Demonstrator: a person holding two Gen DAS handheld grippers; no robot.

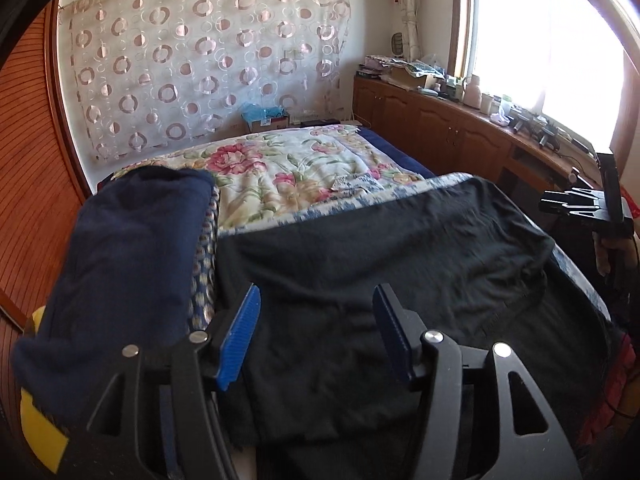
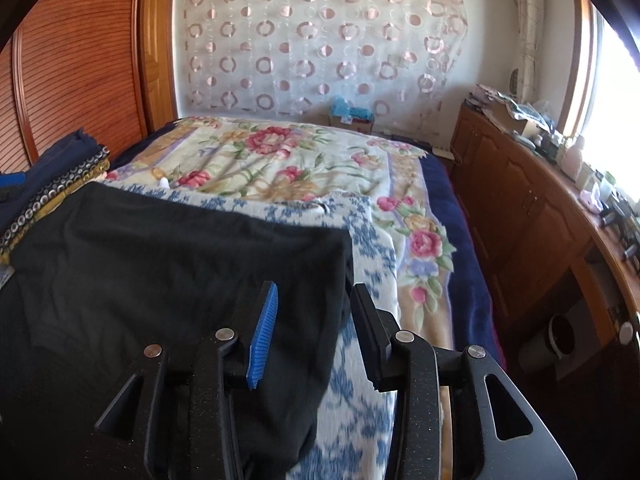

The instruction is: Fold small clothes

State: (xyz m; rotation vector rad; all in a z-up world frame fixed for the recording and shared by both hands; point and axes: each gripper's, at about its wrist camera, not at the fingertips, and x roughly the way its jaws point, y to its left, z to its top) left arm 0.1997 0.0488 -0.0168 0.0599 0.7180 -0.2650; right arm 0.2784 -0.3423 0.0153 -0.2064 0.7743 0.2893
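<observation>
The jaws of my left gripper [image 1: 316, 332] stand well apart and hold nothing; the black garment [image 1: 380, 264] lies flat below them. The jaws of my right gripper [image 2: 314, 332] are about half open, and the right edge of the same black garment [image 2: 180, 264] runs between them, but the pads do not press on it. This garment fills the lower middle of both views, spread on the bed [image 1: 304, 164], so I judge that its fold is just laid down or not finished. At the left of the frame I see a stack: one navy folded piece [image 1: 132, 256] on top and at least one patterned piece [image 1: 206, 280] under it. So I count three clothes, two grippers.
</observation>
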